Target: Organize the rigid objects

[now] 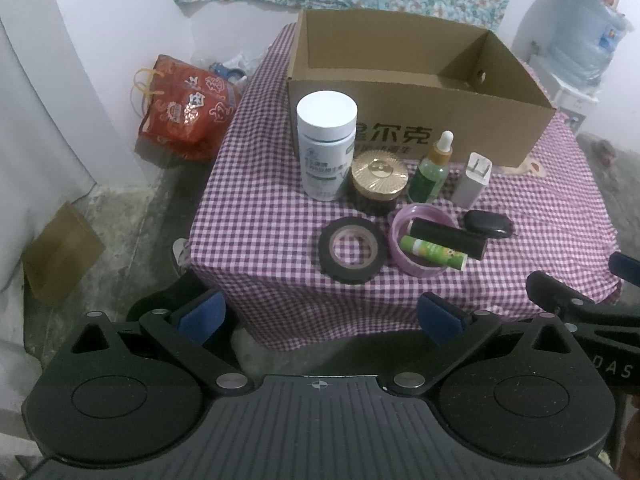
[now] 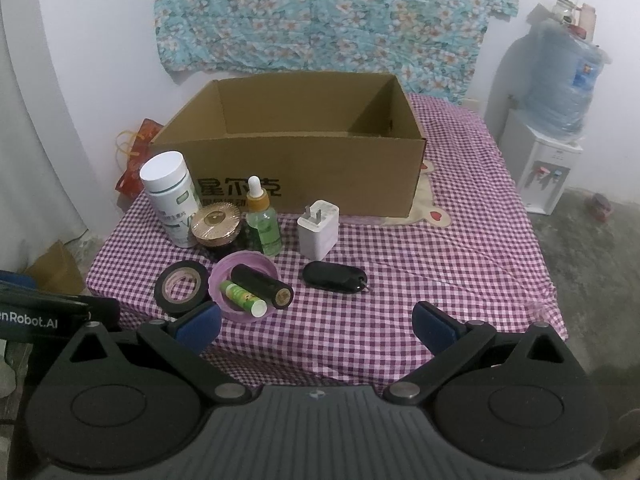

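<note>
Left wrist view: left gripper [image 1: 320, 316] spread wide, empty, off near desk edge. Right gripper [image 2: 316, 326] likewise spread, empty, over purple-checked desk [image 2: 440, 272]. Nearest: black tape roll [image 2: 182, 287], pink plastic lid [image 2: 245, 285] holding black tube [image 2: 262, 286] and green lip balm [image 2: 245, 299]; black key fob [image 2: 334, 277] beside. Behind: white charger plug [image 2: 319, 229], green dropper bottle [image 2: 262, 220], gold-lidded jar [image 2: 216, 226], white pill bottle [image 2: 170, 196]. Open cardboard box [image 2: 320, 176] at back.

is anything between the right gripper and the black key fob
Nothing visible. The right gripper is open, and only bare checkered cloth lies between it and the black key fob, which lies apart from the other items.
</note>
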Demonstrator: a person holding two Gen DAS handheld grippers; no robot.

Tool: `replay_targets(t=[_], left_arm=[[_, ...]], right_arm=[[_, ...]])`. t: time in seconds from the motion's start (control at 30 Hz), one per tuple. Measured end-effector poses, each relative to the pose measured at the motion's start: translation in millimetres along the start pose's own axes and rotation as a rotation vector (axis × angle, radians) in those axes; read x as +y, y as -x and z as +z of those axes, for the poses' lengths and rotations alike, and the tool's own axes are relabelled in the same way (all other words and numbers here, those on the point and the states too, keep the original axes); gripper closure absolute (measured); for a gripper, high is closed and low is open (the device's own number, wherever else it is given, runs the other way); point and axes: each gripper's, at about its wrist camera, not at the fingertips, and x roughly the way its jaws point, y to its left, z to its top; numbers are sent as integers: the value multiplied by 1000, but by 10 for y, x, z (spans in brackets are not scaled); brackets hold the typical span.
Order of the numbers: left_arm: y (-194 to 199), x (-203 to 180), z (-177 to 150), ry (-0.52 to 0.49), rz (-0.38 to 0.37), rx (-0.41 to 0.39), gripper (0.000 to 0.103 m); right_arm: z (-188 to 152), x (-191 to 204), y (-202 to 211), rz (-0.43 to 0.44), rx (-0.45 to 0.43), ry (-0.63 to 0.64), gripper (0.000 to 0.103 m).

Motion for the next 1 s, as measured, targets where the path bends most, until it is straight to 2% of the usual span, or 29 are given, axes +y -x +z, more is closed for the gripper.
replay_targets(t=[0.63, 1.0], left_arm=[[-30, -29, 24, -8, 18, 15, 0], [-124, -171, 133, -52, -31, -23, 0]], right_arm=[[-9, -1, -32, 17, 7, 10, 0], [18, -155, -158, 8, 24, -27, 0]])
